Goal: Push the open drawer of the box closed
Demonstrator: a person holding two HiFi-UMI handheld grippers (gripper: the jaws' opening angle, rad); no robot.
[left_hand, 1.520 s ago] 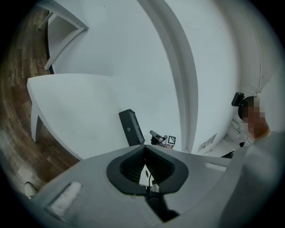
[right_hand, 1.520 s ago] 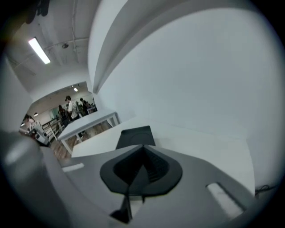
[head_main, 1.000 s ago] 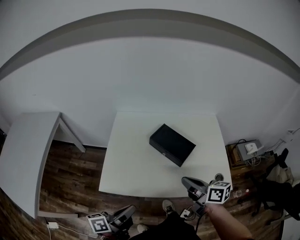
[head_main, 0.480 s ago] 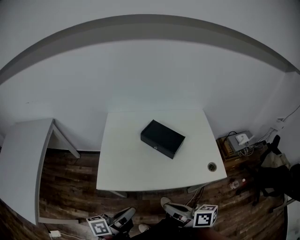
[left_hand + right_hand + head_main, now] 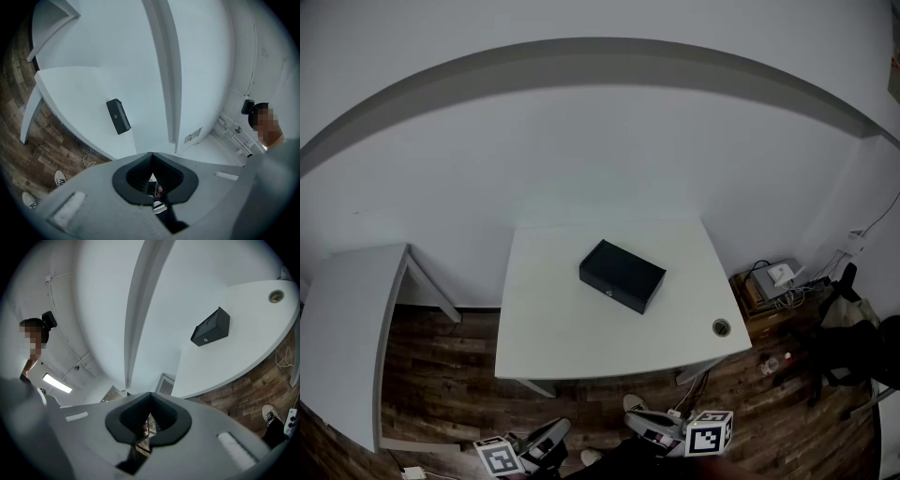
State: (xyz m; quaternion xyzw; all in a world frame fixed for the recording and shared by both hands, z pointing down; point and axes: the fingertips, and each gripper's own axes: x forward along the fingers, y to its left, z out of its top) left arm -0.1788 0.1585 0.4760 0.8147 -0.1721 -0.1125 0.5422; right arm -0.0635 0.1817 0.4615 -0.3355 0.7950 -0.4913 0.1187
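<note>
On the white table (image 5: 553, 347), near its middle and a little toward the far side, sits the black box (image 5: 622, 276), skewed to the table's edges; its long front, with a small round pull (image 5: 608, 290), faces the near-left side, and that front looks flush with the body, the drawer not visibly standing out; a round hole (image 5: 721, 326) lies in the table's near-right corner, well apart from the box.

Both grippers hang low at the bottom of the head view, off the table's near edge and over the wood floor (image 5: 441, 375), well apart from the box; the left gripper (image 5: 555, 429) is at the lower left, the right gripper (image 5: 637, 420) just right of centre, each with its marker cube behind it.

The left gripper view shows its 2 jaws pressed together at the tips, with nothing held; the box appears far beyond them, to the left. The right gripper view shows its 2 jaws likewise together and empty, the box and the hole far off at the upper right.

A second white table (image 5: 342, 319) stands to the left; a shoe (image 5: 635, 404) shows by the right gripper.
</note>
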